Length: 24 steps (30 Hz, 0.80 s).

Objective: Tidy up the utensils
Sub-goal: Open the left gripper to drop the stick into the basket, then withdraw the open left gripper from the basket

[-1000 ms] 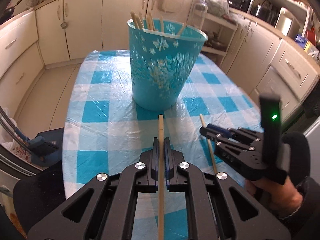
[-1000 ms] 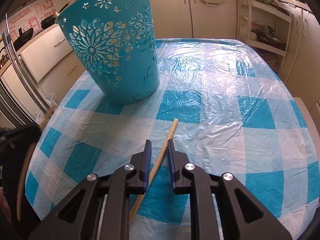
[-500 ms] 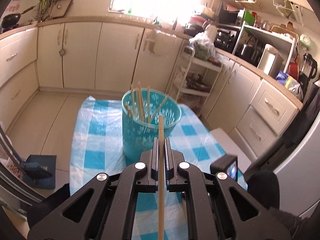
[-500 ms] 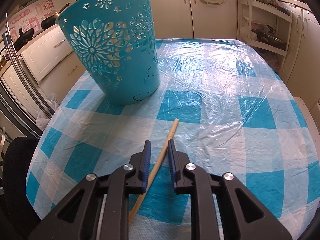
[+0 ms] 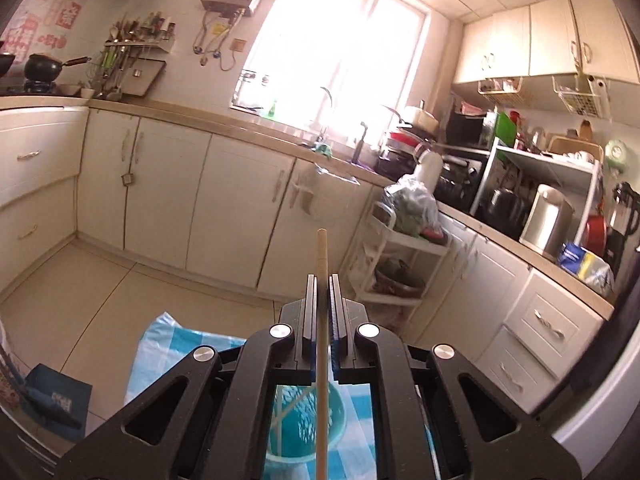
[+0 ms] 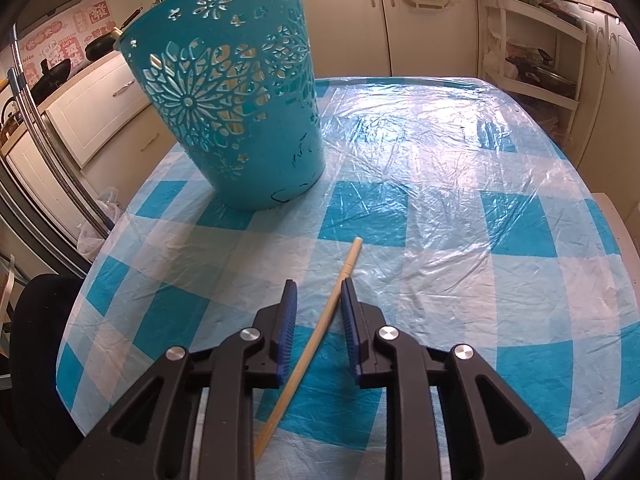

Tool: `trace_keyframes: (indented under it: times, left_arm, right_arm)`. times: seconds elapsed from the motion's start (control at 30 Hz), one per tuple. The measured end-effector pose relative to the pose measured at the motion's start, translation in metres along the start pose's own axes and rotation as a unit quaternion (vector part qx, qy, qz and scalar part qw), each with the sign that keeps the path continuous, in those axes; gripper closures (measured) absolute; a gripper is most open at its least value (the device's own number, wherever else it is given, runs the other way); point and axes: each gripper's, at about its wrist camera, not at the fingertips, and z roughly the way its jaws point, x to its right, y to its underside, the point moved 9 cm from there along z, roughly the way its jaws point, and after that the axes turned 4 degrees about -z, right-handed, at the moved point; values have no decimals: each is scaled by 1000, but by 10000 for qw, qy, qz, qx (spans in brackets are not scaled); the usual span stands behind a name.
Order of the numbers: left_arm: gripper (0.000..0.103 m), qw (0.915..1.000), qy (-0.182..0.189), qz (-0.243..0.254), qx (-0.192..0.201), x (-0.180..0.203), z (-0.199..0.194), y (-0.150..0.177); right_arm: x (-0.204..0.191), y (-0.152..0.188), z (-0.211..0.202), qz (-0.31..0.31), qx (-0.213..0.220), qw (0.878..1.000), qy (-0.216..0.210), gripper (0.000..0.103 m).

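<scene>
Now, step in hand: dropping one chopstick into the basket while the other gripper frames the next one; a judgement from the task and the poses.
Left gripper (image 5: 322,280): jaws closed tight on a held chopstick (image 5: 321,360), which runs along the slot and sticks out past the fingertips toward the cabinets.
Basket, left view: the teal basket (image 5: 304,444) shows below the tongs, glimpsed through the frame, its mouth facing up, with pale sticks faintly visible inside.
Doing it well: tip the stick more nearly vertical with its lower end over the basket mouth, then part the jaws only slightly so it slides rather than bounces off the rim.
Right gripper (image 6: 317,290): jaws partly open, holding nothing; they straddle the lying chopstick (image 6: 316,330), whether the right pad touches it cannot be told.
Lying chopstick, place: flat on the table (image 6: 500,280) near its near edge, running diagonally, far tip pointing toward the basket but well apart from it.
Basket, right view: upright toward the table's far left corner.
Risk: closing on a diagonal stick may swivel it; squaring the jaws to it first seems wise.
</scene>
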Motion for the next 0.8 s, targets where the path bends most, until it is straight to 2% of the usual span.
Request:
trace_keyframes:
  times: [0.27, 0.47, 0.67, 0.8]
  left_arm:
    - [98, 9992, -289, -254, 98, -24, 48, 2]
    - [98, 9991, -371, -75, -178, -31, 70, 30]
    - [98, 9977, -428, 123, -503, -35, 74, 57]
    - [98, 9937, -529, 386, -904, -34, 79, 74]
  right_arm:
    - [-1, 0, 0, -10, -1, 10000, -62, 75]
    - [1, -1, -1, 0, -1, 10000, -100, 73]
    - [1, -1, 0, -16, -3, 10000, -92, 73]
    - [0, 0, 0, -42, -8, 10000, -74, 72]
